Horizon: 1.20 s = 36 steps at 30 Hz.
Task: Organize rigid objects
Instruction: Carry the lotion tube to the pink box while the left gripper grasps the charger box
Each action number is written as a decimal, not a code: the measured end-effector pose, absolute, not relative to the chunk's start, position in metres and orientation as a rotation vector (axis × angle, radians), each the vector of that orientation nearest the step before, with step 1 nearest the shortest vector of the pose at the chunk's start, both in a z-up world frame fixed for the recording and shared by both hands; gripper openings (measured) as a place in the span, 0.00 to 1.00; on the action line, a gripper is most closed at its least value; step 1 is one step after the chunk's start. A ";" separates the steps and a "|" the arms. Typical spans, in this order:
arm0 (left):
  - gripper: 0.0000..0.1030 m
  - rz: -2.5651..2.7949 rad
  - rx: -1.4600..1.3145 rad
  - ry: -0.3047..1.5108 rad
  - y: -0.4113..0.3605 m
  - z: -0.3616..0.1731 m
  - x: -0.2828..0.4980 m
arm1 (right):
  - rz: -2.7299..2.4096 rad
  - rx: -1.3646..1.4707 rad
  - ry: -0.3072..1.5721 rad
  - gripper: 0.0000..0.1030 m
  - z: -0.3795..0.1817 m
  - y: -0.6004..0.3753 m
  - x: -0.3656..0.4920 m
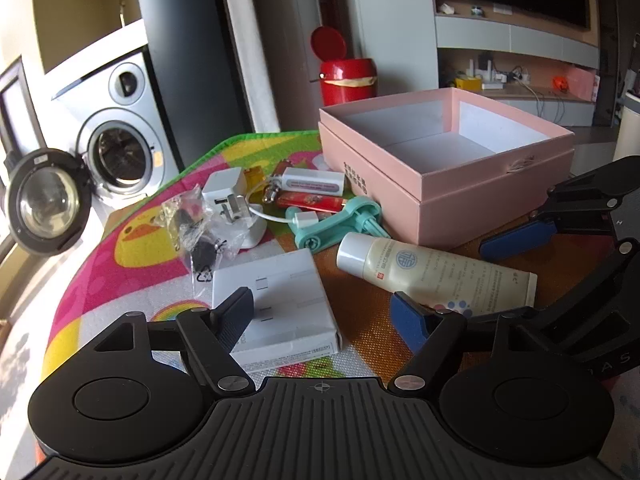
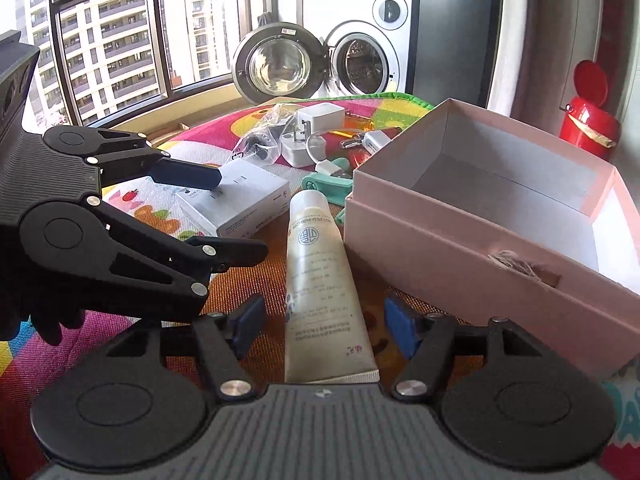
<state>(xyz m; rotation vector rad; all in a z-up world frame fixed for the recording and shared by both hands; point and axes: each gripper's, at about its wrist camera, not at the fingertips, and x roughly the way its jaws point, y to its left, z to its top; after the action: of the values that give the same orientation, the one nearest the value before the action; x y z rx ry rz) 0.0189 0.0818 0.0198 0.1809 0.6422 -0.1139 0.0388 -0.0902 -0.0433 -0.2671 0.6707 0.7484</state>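
Washing machine [image 2: 368,52] door open; red bin [image 1: 347,76]; window [image 2: 112,32].

From where I sit, very little print comes through clearly. On the cream tube [image 2: 320,276] I make out a round blue seal-like emblem and a small red square mark, with lines of fine print too small for me to read. The white box [image 2: 236,196] shows a small apple logo on its end and a barcode label I cannot read. The clear plastic bag [image 1: 200,232] carries a recycling triangle sign. The pink box [image 1: 452,184] has a column of dark characters on its side, illegible to me.
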 end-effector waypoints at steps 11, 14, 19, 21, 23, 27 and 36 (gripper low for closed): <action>0.72 0.025 -0.186 0.656 0.142 0.035 0.027 | 0.731 -0.263 0.670 0.77 -0.046 -0.096 0.039; 0.73 0.001 -0.147 0.701 0.134 0.027 0.035 | 0.734 -0.262 0.671 0.78 -0.045 -0.095 0.039; 0.74 -0.009 -0.014 0.715 0.107 0.011 0.041 | 0.733 -0.265 0.670 0.79 -0.046 -0.095 0.037; 0.74 0.007 0.025 0.706 0.101 0.008 0.041 | 0.733 -0.265 0.670 0.79 -0.046 -0.095 0.038; 0.74 0.010 -0.003 0.709 0.104 0.009 0.041 | 0.731 -0.266 0.668 0.79 -0.046 -0.094 0.038; 0.73 -0.002 -0.024 0.732 0.108 0.012 0.040 | 0.727 -0.277 0.649 0.72 -0.043 -0.088 0.039; 0.72 -0.059 -0.009 0.692 0.117 0.014 0.005 | 0.783 -0.343 0.678 0.30 -0.029 -0.053 0.046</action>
<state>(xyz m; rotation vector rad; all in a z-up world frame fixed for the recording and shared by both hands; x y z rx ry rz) 0.0049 0.1167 0.0136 -0.0089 0.6919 -0.0591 0.0459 -0.0527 -0.0292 -0.3433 0.6777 0.7827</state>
